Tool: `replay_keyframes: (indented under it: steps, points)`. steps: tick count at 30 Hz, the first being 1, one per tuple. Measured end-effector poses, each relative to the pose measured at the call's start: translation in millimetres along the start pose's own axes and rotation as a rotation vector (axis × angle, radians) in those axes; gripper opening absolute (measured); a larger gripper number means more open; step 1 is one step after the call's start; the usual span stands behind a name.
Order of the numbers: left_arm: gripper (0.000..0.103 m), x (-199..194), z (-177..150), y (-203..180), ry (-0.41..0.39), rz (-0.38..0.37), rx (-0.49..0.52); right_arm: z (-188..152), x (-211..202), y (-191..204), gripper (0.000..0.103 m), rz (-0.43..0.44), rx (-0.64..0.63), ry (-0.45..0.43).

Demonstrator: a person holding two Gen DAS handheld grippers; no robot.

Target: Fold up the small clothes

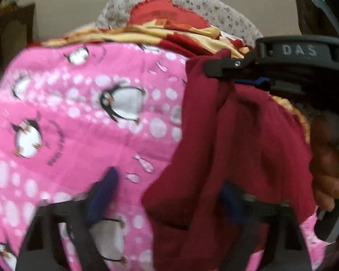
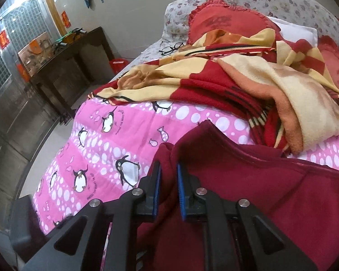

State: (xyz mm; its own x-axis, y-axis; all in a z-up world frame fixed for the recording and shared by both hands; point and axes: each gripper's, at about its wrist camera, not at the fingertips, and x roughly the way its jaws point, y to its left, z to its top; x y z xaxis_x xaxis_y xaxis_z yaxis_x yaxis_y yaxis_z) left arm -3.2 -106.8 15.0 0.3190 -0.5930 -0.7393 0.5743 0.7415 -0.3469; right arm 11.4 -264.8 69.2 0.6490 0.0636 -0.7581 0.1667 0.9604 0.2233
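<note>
Specs (image 2: 171, 47) nr red pillow (image 2: 226, 26)

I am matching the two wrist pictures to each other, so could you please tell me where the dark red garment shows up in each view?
Left wrist view: the dark red garment hangs right of centre, from the right gripper down to the bottom edge.
Right wrist view: it fills the lower right, bunched between the right gripper's blue pads.
Shared landmark: the pink penguin sheet lies left of the garment in both views.
</note>
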Motion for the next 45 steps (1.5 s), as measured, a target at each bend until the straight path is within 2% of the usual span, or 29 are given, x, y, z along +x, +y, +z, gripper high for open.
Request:
replay_keyframes:
  steps: [1, 3, 4, 5, 7, 10, 15, 18, 24, 26, 27, 28, 31, 37, 40, 42, 43, 45]
  points:
    - [0.052, 0.7, 0.1, 0.5, 0.015, -0.038, -0.017, -0.6, -0.6, 0.3, 0.028, 0.003, -0.002, 0.006]
    - [0.044, -3.6, 0.3, -1.4, 0.002, -0.041, -0.018, -0.1, -0.3, 0.6, 0.031, 0.013, 0.004, 0.025]
    - [0.036, -6.7, 0.2, -3.6, -0.009, -0.040, -0.004, 0.8, 0.2, -0.8, 0.036, 0.021, 0.015, 0.029]
    - [0.033, -9.0, 0.0, -5.2, -0.014, -0.041, 0.004, 1.2, -1.9, -4.0, 0.041, 0.036, 0.042, 0.033]
    - [0.028, -16.4, -0.9, -8.8, -0.028, -0.047, 0.012, 2.6, -7.1, -11.1, 0.062, 0.045, 0.097, 0.036]
    - [0.027, -23.8, 0.4, -14.1, -0.040, -0.054, 0.019, 5.0, -10.8, -13.8, 0.076, 0.027, 0.128, 0.036]
    - [0.027, -30.8, -1.7, -19.6, -0.051, -0.050, 0.026, 8.4, 0.5, -3.8, 0.077, -0.009, 0.106, 0.075]
    - [0.026, -29.6, -1.5, -24.0, -0.051, -0.040, 0.039, 7.7, 16.8, 8.7, 0.077, -0.011, 0.065, 0.131]
    - [0.026, -24.2, 1.1, -21.3, -0.041, -0.026, 0.034, 4.0, 45.8, 27.1, 0.077, -0.111, -0.052, 0.173]
    - [0.026, -21.6, 0.2, -19.1, -0.034, -0.009, 0.032, 2.7, 43.3, 23.0, 0.065, -0.110, -0.057, 0.158]
    - [0.027, -20.3, 0.0, -18.4, -0.032, -0.002, 0.033, 2.7, 42.4, 20.6, 0.054, -0.117, -0.057, 0.154]
    - [0.028, -18.6, 0.4, -17.1, -0.030, 0.002, 0.033, 1.8, 39.5, 15.9, 0.049, -0.121, -0.054, 0.147]
    - [0.035, -11.6, 4.3, -14.1, -0.019, 0.017, 0.028, 0.5, 32.0, 7.1, 0.042, -0.084, -0.028, 0.134]
    - [0.057, -1.0, -2.1, -6.6, 0.010, 0.037, 0.014, -1.1, 28.1, 2.6, 0.041, -0.060, -0.001, 0.113]
    - [0.062, 0.8, -6.4, -4.7, 0.010, 0.039, 0.002, -1.5, 25.8, 1.0, 0.038, -0.045, 0.004, 0.108]
    - [0.061, 1.7, -6.8, -3.7, 0.012, 0.035, -0.002, -1.1, 23.6, -0.2, 0.037, -0.031, 0.012, 0.106]
    - [0.055, 1.0, -7.1, -3.9, 0.015, 0.032, 0.000, -1.5, 22.2, -1.1, 0.036, -0.026, 0.016, 0.105]
    - [0.035, -1.7, -7.8, -7.4, 0.024, 0.004, 0.013, -1.2, 17.9, -3.2, 0.035, -0.007, 0.027, 0.099]
